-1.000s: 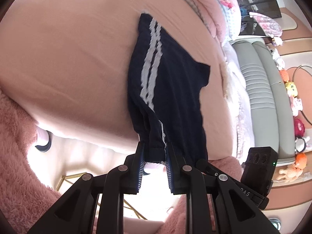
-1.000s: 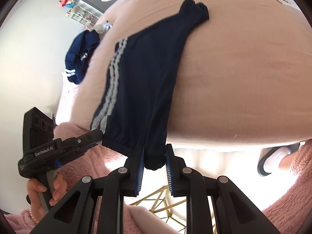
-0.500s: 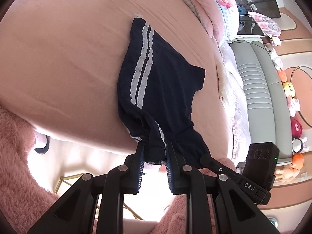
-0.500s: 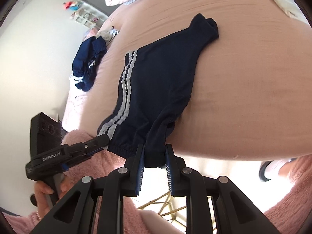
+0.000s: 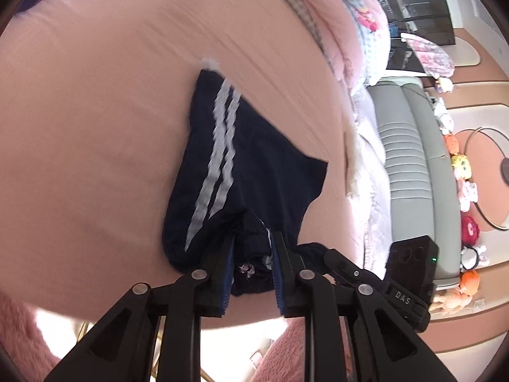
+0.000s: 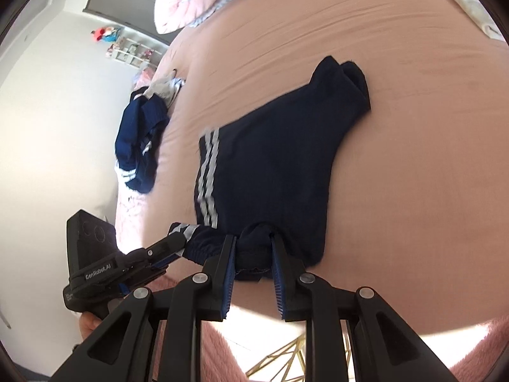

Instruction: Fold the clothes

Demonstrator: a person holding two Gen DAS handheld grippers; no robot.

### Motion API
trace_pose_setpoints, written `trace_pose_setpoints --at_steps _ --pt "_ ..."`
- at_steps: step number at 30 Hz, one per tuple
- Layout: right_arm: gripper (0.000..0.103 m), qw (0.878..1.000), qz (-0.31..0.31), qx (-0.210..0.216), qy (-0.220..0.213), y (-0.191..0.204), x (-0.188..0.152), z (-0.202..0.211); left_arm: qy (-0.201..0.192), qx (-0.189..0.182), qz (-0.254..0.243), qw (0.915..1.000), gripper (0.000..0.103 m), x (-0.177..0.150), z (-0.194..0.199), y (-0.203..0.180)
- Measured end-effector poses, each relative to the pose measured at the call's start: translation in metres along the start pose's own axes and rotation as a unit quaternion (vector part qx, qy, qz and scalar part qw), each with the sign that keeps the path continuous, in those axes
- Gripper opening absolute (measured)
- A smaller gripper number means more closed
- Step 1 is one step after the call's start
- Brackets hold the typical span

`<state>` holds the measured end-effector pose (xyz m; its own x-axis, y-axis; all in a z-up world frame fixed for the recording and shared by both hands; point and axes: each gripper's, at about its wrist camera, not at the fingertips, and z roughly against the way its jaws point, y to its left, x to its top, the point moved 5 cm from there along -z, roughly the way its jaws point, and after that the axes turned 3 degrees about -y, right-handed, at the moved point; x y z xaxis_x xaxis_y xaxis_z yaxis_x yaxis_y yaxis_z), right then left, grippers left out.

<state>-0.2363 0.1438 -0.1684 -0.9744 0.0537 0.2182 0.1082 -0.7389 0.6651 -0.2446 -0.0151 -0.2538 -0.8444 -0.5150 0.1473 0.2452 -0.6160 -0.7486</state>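
While both tongs pinch the elastic waistband end of the navy shorts (image 6: 273, 178), the garment lies lengthwise on the pink bed (image 6: 397, 102), its leg end far up the sheet and its waistband raised just off the near edge. The left tongs (image 5: 251, 254) are closed on the waistband corner nearest the white side stripes (image 5: 219, 159); the right tongs (image 6: 254, 254) grip the bunched waistband a little further along — the two are close together. The shorts look already halved side to side, one leg over the other, so the step in hand is likely the lengthwise fold. That would call for carrying the waistband toward the leg hems with both grips level, laying it down flat. A second blue garment (image 6: 140, 146) lies crumpled near the bed's far side.
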Motion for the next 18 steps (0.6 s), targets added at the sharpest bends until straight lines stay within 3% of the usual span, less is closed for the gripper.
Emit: trace_pose_setpoints --at_steps 3,5,9,13,16,18 --pt "0.029 0.999 -0.034 0.02 -0.01 -0.007 0.011 -0.001 -0.019 -0.009 -0.007 0.9997 0.034 0.013 0.006 -0.001" --pt "0.037 0.998 -0.042 0.032 -0.023 -0.007 0.015 0.005 -0.032 -0.013 -0.022 0.9992 0.048 0.018 0.013 -0.003" --pt "0.041 0.999 -0.025 0.014 -0.046 -0.007 0.016 0.017 -0.028 0.033 -0.119 0.9919 0.048 0.006 0.011 -0.013" --pt "0.041 0.992 0.087 -0.072 -0.055 0.004 0.008 0.019 -0.016 0.09 -0.231 0.9686 0.046 -0.01 0.004 -0.026" --pt "0.041 0.97 0.198 -0.134 -0.043 0.023 -0.008 0.006 -0.006 0.131 -0.311 0.9414 0.046 -0.021 0.0 -0.035" --pt "0.041 0.958 0.243 -0.149 -0.024 0.033 -0.016 -0.01 0.003 0.148 -0.329 0.9326 0.046 -0.026 -0.012 -0.034"
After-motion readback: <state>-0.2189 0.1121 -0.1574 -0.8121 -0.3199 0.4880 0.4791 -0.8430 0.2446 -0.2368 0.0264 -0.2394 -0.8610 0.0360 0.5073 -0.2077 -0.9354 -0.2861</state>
